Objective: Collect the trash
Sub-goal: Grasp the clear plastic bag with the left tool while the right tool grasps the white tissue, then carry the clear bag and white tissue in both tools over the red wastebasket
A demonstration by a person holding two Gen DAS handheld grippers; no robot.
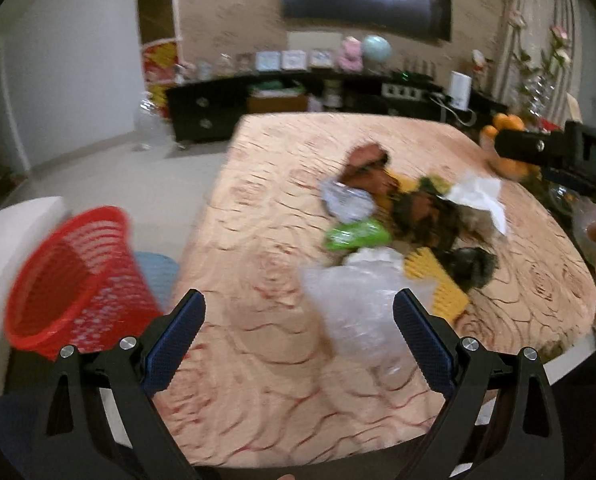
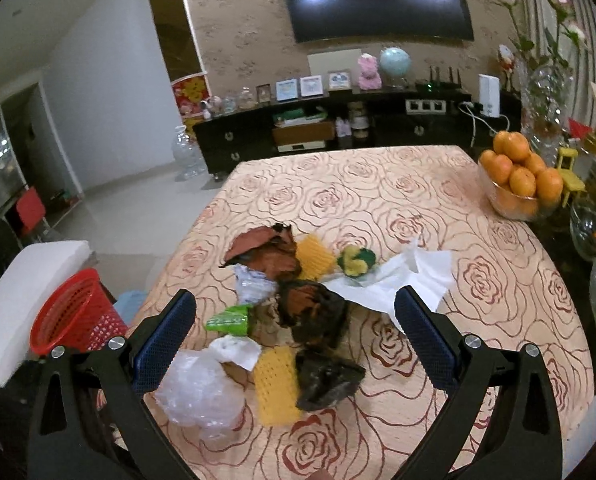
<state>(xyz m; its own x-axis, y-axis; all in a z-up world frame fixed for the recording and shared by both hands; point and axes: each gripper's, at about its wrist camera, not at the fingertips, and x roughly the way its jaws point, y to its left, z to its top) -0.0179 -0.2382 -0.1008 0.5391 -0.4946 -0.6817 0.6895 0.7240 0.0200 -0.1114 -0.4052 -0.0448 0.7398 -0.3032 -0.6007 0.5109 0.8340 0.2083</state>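
Both the left gripper [image 1: 300, 312] and right gripper [image 2: 295, 308] hang released, holding nothing. Trash lies mid-frame on the rose-patterned tablecloth [image 2: 478, 280]; the crumpled clear plastic bag [image 1: 358, 312], blurred, seems nearest. Pinch its bulk, then carry it to the red mesh basket [image 1: 77, 280] at lower left.

Trash pile [image 2: 293, 312] mid-table: dried leaves, yellow foam nets, tissue, crumpled clear bag (possibly bubble wrap); red basket [image 2: 73, 316] left.
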